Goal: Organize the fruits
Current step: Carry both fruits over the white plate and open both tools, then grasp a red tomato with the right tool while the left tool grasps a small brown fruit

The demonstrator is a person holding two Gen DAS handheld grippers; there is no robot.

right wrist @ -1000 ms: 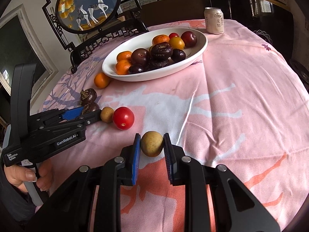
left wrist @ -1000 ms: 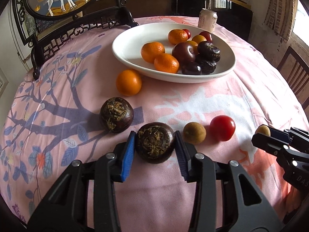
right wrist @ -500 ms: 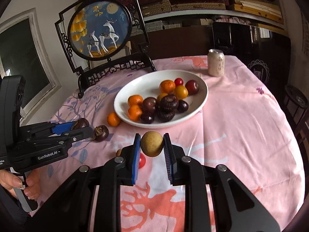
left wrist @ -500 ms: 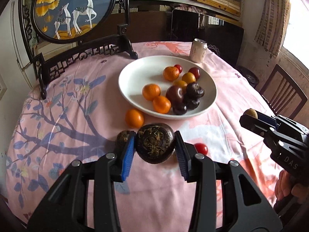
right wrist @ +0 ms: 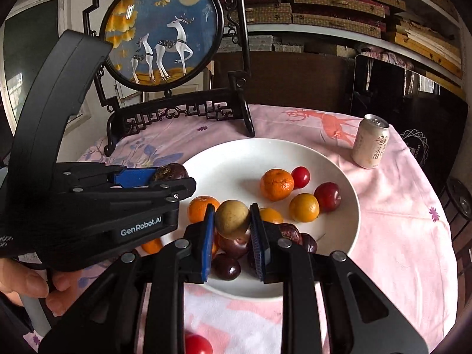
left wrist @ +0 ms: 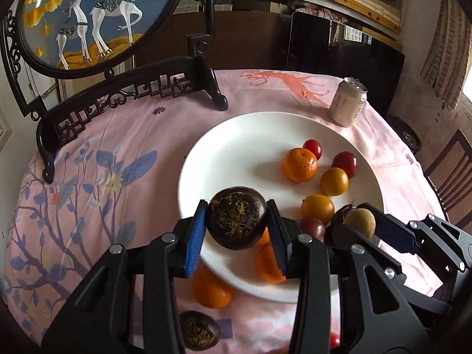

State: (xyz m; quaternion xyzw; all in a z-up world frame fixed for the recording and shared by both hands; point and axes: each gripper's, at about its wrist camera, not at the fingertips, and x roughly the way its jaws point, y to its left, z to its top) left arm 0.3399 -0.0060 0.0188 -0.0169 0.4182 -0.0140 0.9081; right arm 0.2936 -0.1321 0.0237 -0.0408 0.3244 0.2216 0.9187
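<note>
- the left claw is clamped on a dark brown, flattened round fruit with dry yellowish fibres on its top, held over the near left rim of the white plate.
- the right claw is clamped on a small tan, smooth round fruit, held above the near part of the plate, over the dark plums.
- a release from this height is judged risky: both fruits are round, and a roll across the plate or off its rim onto the worktop could follow.
- the brown fruit sits close to the rim, so a drop there is likely to land on the edge or on the loose orange just below it.
- the tan fruit could land on the piled fruit and knock a plum or an orange sideways.
- the two claws are close together, and a bump between them could shake either grip.
- the can stands upright at the far right, well apart from the plate, and seems out of danger.
- fruit is left off the plate: a second brown fruit and a red tomato lie on the near cloth.
</note>
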